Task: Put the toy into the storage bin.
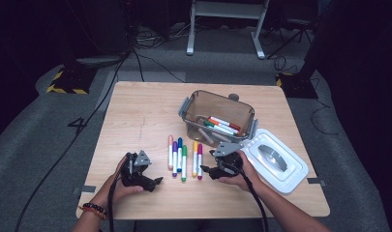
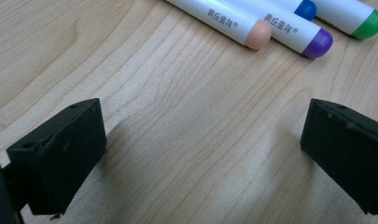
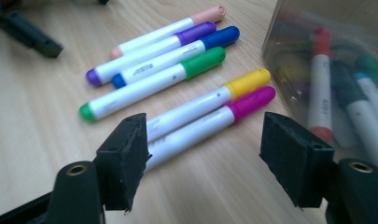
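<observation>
Wooden table (image 1: 135, 116): markers (image 1: 184, 159), bin (image 1: 218, 116), probably lid (image 1: 276, 162).

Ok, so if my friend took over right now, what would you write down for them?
Left gripper: jaws open, nothing between them, low over bare table, left of the markers.
Right gripper: jaws open, not gripping, at the near ends of the yellow marker and the pink marker.
Things: six markers lie in a row on the table. The clear box behind them already holds several markers. Its white lid lies off, to the right.
Done: some markers are in the box.
Left, probably: put the six loose markers in, starting with pink or yellow, then perhaps the lid.
</observation>
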{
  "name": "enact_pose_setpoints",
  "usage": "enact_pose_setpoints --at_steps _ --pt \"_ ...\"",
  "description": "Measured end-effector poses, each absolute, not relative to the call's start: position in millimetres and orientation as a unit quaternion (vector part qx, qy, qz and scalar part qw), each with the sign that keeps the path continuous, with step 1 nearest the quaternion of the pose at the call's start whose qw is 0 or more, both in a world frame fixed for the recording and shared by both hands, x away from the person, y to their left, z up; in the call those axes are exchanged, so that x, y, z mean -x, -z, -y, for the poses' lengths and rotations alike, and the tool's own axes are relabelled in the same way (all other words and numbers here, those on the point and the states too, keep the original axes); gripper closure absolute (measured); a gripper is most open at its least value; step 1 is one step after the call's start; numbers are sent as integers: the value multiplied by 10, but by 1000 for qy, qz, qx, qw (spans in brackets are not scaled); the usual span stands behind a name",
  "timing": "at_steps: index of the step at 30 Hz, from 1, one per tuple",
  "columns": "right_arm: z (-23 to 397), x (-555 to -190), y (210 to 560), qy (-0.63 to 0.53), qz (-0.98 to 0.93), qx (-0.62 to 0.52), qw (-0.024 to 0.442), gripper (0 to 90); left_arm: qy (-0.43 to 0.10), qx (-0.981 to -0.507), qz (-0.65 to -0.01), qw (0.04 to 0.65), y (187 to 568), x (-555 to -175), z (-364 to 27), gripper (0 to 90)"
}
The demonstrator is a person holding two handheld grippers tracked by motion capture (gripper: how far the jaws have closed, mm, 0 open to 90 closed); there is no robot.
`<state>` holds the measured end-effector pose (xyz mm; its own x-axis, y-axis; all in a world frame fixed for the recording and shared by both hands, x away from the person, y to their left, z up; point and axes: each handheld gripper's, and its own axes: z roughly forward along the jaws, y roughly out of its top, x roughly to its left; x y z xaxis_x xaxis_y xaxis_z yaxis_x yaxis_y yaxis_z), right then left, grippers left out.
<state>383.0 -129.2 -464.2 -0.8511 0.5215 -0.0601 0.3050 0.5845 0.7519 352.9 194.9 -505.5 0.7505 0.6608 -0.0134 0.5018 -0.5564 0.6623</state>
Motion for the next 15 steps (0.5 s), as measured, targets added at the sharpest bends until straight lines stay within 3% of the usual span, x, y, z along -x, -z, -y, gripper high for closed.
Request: enact_pose_setpoints --at_steps 7,15 --pt "1134 -4030 4772 -380 -873 -264 153 375 -119 -874 -331 334 5055 -3531 -1950 5" --pt "1106 -4140 4891 -353 -878 -282 156 490 -119 -875 -331 334 5055 -3531 -1950 5"
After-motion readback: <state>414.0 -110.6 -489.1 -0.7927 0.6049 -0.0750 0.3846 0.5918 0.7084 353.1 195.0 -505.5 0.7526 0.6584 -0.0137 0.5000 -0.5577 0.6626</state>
